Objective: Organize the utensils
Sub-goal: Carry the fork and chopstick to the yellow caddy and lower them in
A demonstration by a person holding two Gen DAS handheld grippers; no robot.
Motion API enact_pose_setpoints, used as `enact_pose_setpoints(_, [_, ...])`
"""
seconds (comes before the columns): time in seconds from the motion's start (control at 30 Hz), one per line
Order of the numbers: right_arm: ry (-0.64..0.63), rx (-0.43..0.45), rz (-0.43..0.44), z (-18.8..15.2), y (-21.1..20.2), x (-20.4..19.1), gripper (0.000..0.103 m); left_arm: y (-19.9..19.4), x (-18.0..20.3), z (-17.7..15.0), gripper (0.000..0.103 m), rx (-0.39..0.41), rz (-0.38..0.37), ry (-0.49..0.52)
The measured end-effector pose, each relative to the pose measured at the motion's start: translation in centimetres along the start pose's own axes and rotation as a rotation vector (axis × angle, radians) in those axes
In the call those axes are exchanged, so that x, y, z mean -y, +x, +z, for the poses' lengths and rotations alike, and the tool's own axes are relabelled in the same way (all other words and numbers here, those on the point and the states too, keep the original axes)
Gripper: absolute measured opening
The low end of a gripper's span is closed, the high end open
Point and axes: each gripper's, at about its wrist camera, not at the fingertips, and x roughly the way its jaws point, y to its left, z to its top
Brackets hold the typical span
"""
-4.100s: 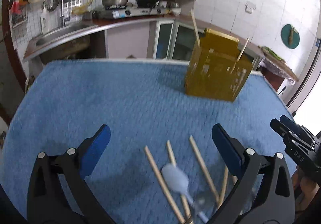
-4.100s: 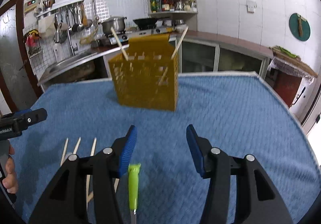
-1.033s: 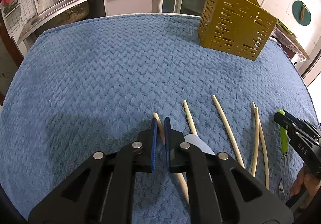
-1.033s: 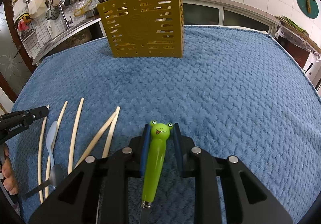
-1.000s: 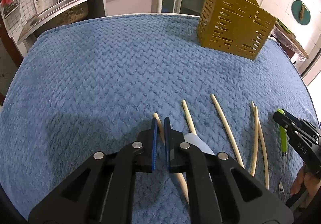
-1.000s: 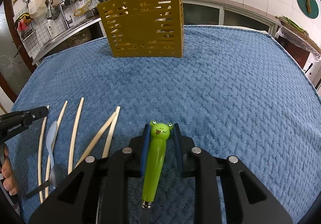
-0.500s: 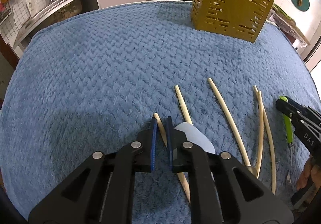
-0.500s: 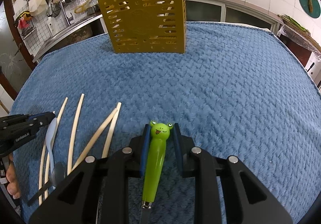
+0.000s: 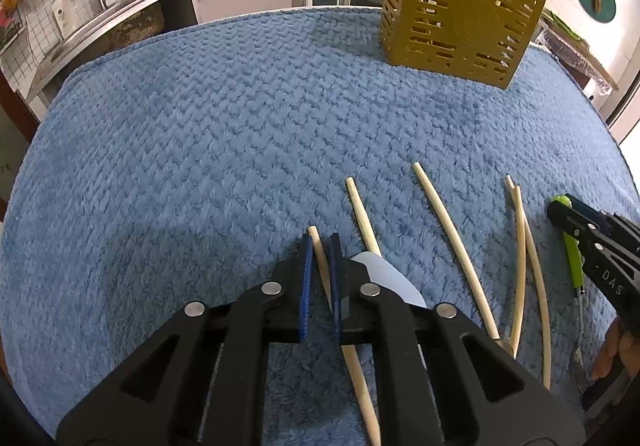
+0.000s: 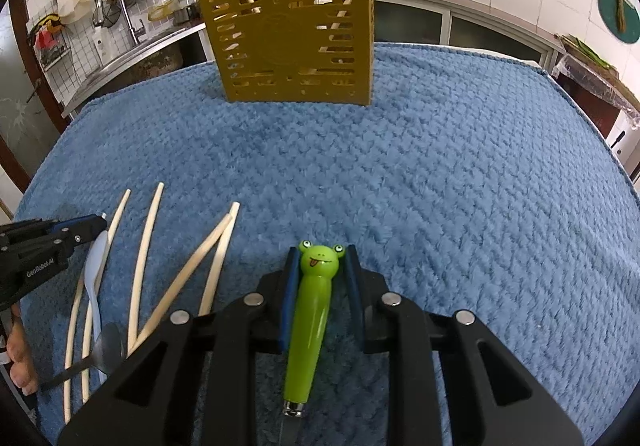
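Note:
My left gripper (image 9: 320, 238) is low over the blue cloth. Its jaws are closing on the end of a wooden chopstick (image 9: 358, 374), which sits between the blue pads. A white plastic spoon (image 9: 384, 278) lies just right of it, beside several more chopsticks (image 9: 452, 238). My right gripper (image 10: 320, 250) is shut on a green frog-handled fork (image 10: 314, 298) resting on the cloth. The yellow slotted utensil holder (image 10: 296, 46) stands at the far side with two chopsticks in it. The holder (image 9: 456, 26) also shows at upper right in the left wrist view.
A blue textured cloth (image 10: 460, 186) covers the table. Loose chopsticks (image 10: 144, 258) and a metal spoon (image 10: 108, 350) lie left of the right gripper. A hand (image 10: 18, 350) holds the left gripper. Behind the table are a kitchen counter, a sink and hanging utensils.
The left gripper's pads parted slightly around the chopstick end and drew in again, and its view shifted a little toward the holder. The right gripper keeps hold of the frog fork in the same place.

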Motion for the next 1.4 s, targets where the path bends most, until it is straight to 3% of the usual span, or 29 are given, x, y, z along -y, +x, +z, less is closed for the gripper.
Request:
enact_pose_setpoints(0.27, [0.029,0.028,-0.006,0.3,-1.0,0.9,0.023,-1.7,-0.5,0.4,0.006,0.039,-0.028,-0.024])
enact_pose_setpoints(0.57, [0.052,0.105,-0.007,1.9,-3.6,2.0,0.022,-4.8,1.0,2.6,0.004,0.138,-0.025,0.027])
enact_pose_setpoints(1.07, [0.043,0.262,-0.021,6.5,-7.9,2.5,0.022,-11.6,2.4,7.4,0.003,0.372,-0.097,0.042])
enact_pose_setpoints(1.4, [0.027,0.359,-0.048,10.3,-9.9,2.5,0.021,-12.5,2.6,11.3,0.003,0.452,-0.134,0.031])
